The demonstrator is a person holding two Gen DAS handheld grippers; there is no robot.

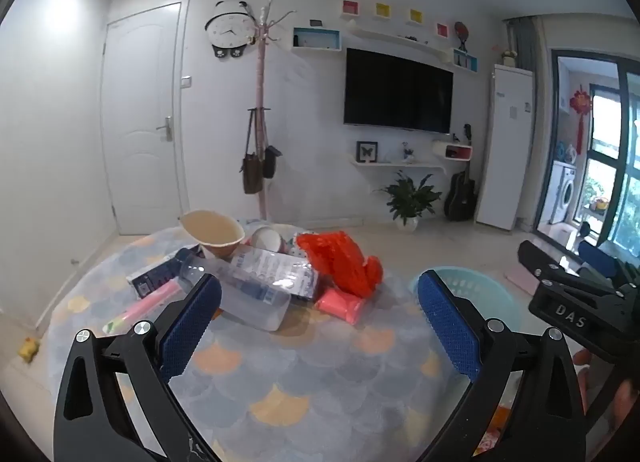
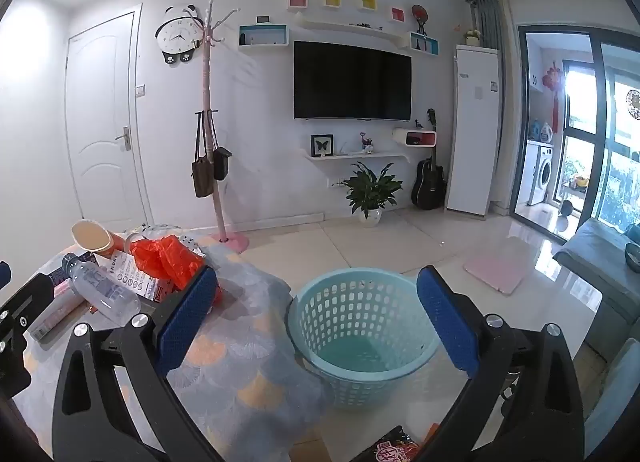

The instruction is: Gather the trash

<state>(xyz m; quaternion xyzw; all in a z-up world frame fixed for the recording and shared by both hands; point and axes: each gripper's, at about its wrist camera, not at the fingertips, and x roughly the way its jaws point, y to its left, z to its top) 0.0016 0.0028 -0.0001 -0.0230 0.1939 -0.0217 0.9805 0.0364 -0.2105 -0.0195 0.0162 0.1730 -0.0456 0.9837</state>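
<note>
A pile of trash lies on a round table with a scale-pattern cloth: a clear plastic bottle, a crumpled red plastic bag, a pink packet, a paper bowl, a white cup, a dark box and a pink tube. My left gripper is open and empty, hovering just short of the pile. My right gripper is open and empty above a teal plastic basket, which stands empty on the floor beside the table. The bottle and red bag show at its left.
A snack wrapper lies near the right view's bottom edge. A pink mat lies on the tiled floor. A coat rack, potted plant, guitar and tall white unit stand by the far wall. A sofa is at right.
</note>
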